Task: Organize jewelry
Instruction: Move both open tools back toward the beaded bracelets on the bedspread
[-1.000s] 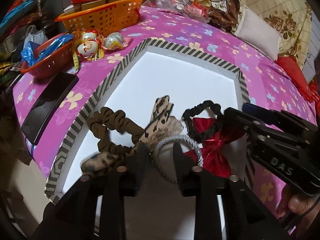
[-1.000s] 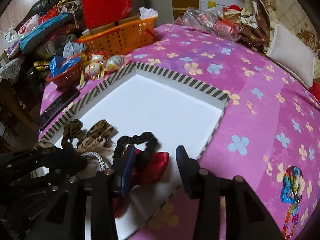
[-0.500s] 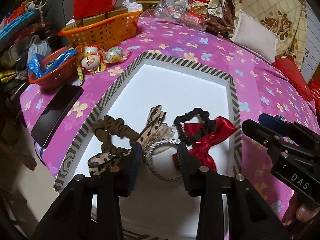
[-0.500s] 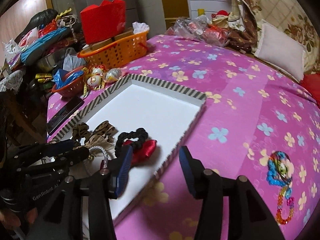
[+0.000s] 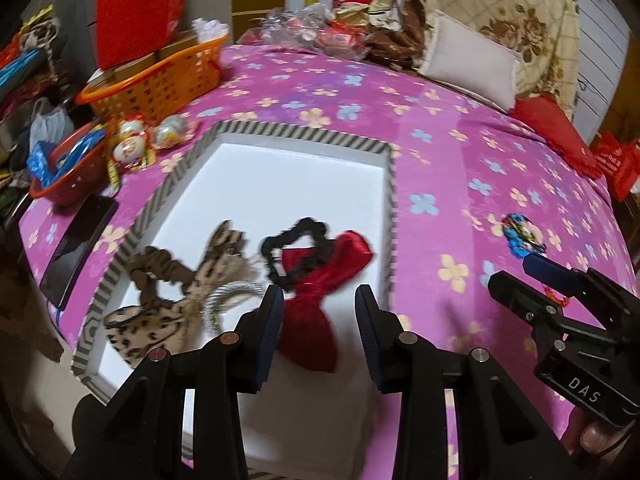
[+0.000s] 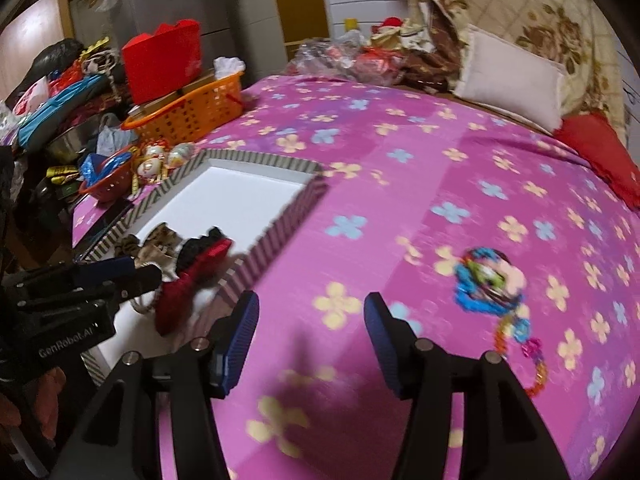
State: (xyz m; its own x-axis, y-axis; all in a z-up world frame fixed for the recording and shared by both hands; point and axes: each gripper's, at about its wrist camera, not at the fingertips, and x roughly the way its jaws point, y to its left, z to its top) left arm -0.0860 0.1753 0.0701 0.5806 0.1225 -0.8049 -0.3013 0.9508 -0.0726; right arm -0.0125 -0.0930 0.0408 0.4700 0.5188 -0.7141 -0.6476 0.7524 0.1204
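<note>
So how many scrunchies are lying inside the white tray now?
2. The brown fabric scrunchie lies near the striped-rim white tray's left edge; the black fabric scrunchie overlaps the red satin bow. The pile may hide more.

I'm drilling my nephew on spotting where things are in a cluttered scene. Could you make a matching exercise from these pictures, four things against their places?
Things:
1. red bow
2. colourful beaded piece
3. orange basket
4. dark phone

Places:
A. on the pink flowered cover, left of the tray, near the bed's edge
B. inside the white tray with the striped rim
C. at the bed's far left corner, holding boxes
D. on the pink cover, right of the tray, outside it

Pairs: 1-B, 2-D, 3-C, 4-A
</note>
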